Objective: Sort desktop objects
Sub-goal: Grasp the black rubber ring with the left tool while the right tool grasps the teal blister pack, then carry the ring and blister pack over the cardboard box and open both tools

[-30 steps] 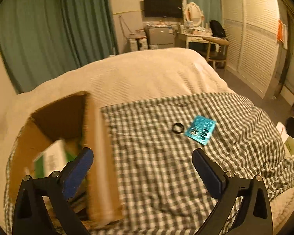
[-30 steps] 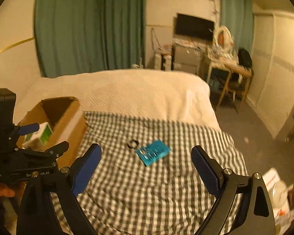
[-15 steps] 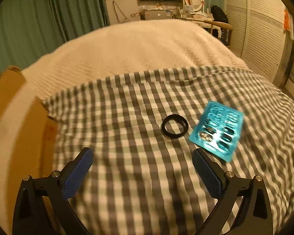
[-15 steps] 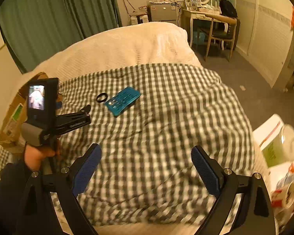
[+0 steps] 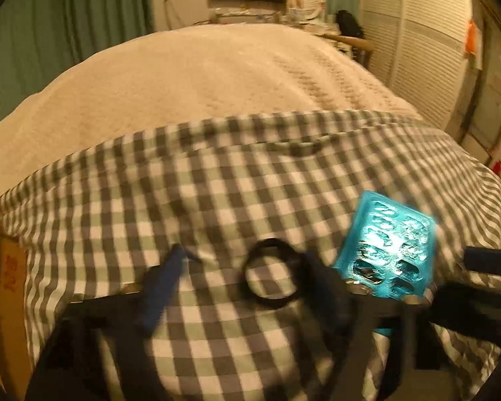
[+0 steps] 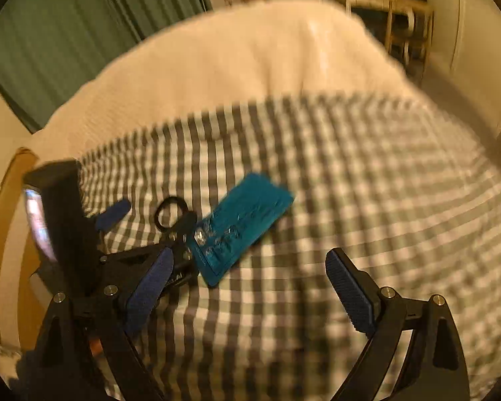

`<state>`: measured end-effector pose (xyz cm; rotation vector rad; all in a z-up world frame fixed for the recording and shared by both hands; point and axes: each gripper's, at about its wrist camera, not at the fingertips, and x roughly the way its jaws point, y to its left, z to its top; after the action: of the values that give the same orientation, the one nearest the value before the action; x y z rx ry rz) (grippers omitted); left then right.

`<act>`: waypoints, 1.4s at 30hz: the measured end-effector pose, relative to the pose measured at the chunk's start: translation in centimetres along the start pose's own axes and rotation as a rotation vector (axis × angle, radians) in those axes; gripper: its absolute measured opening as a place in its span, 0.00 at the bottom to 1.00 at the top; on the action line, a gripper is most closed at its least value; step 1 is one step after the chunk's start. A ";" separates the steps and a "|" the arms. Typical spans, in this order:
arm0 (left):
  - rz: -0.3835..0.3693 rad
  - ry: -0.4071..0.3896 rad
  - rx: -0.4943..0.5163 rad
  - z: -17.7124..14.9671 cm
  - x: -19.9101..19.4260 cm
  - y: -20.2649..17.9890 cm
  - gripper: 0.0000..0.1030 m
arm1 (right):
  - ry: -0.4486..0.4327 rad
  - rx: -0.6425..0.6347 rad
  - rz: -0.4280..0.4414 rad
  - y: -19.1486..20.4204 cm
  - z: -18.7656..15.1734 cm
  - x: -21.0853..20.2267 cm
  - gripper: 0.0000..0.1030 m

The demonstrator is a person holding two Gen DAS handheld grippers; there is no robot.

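Showing only rightward, left tool (image 6: pixel 150 215) brackets black ring (image 6: pixel 170 214).

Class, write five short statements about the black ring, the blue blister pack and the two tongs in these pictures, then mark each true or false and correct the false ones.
1. The black ring lies on the checked cloth. True.
2. The blue blister pack sits inside the cardboard box. False: it lies on the cloth, beside the ring.
3. The left tongs are open around the ring. True.
4. The right tongs grip the blister pack. False: they are open and hold nothing.
5. The ring rests on top of the pack. False: it lies beside it.
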<state>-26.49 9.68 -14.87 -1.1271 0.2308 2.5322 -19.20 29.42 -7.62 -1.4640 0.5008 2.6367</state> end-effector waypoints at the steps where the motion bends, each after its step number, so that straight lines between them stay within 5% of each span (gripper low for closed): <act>1: -0.031 -0.008 0.014 -0.1 -0.2 -0.2 0.32 | 0.001 0.039 0.021 -0.4 -0.1 0.8 0.90; 4: -0.071 -0.008 0.027 -0.3 -0.6 0.0 0.12 | -0.004 0.165 0.063 -1.7 -0.1 2.7 0.81; 6: -0.124 -0.005 -0.021 -0.6 -1.1 1.1 0.07 | -0.006 0.198 0.084 -1.9 0.0 3.4 0.53; 7: -0.143 0.001 -0.043 -0.7 -1.3 1.6 0.06 | 0.001 0.218 0.114 -2.0 0.0 3.9 0.30; 13: -0.191 0.027 -0.098 -1.9 -4.4 3.7 0.06 | -0.037 0.130 0.123 0.6 -0.4 2.2 0.13; 26: -0.323 -0.031 -0.128 -4.0 -17.5 4.0 0.06 | -0.048 -0.126 -0.013 7.3 -2.7 -8.3 0.07; 31: -0.302 -0.089 -0.122 -3.6 -24.4 5.6 0.06 | -0.078 -0.216 -0.039 11.1 -4.6 -13.6 0.07; 36: -0.243 -0.168 -0.134 -0.7 -30.8 11.1 0.06 | -0.144 -0.316 -0.008 16.6 -5.3 -19.3 0.07; 42: -0.024 -0.159 -0.160 2.4 -33.5 19.7 0.06 | -0.190 -0.416 0.050 24.8 -3.9 -22.8 0.07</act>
<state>-15.04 -16.39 11.67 -0.9704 -0.0269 2.6408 -9.48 6.74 15.57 -1.2756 -0.0343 3.0088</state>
